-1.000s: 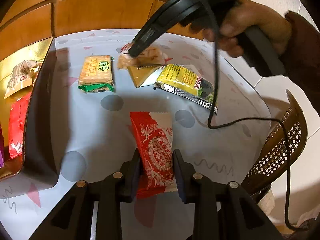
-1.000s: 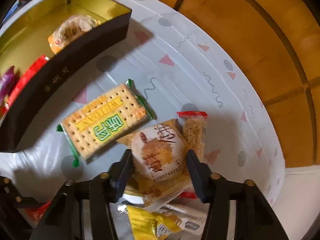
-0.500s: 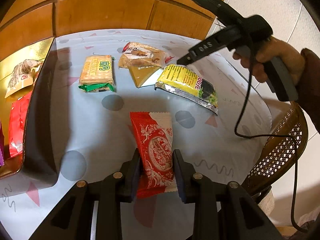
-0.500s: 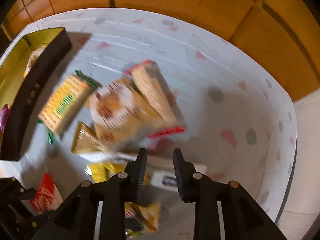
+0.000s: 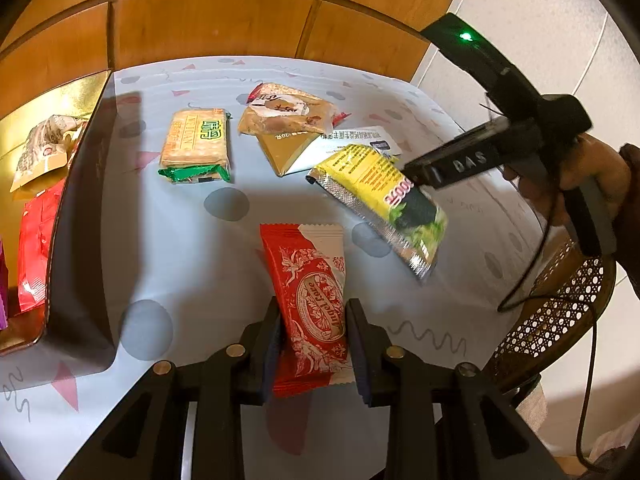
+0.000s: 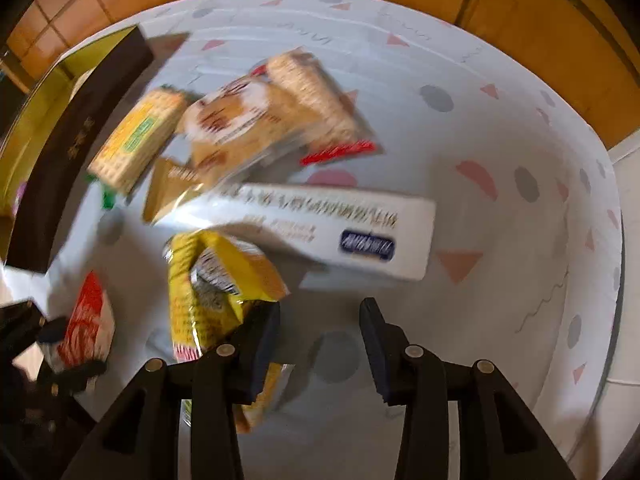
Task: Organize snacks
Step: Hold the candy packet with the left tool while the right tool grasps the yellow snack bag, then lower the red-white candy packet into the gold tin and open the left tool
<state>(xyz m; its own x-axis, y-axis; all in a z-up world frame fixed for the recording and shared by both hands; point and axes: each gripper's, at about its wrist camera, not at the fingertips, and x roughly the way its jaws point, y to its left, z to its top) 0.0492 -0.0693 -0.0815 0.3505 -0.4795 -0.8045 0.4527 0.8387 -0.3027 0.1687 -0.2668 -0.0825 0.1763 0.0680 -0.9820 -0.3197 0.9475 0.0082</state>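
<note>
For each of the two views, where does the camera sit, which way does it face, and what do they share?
Left wrist: on the left gripper, looking along its fingers, shut on the red-and-white snack packet; the person's right hand shows.
Right wrist: on the right gripper, open, angled down at the white patterned table; a yellow foil snack bag lies beside its left finger.
Shared: both packets and the dark gold-lined box.

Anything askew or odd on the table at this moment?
Yes: the yellow packet looks tilted off the table, one end up beside the right tool, whose jaws stand open. The tan packet lies stacked on a gold-and-white box. The left tool holds the red packet.
</note>
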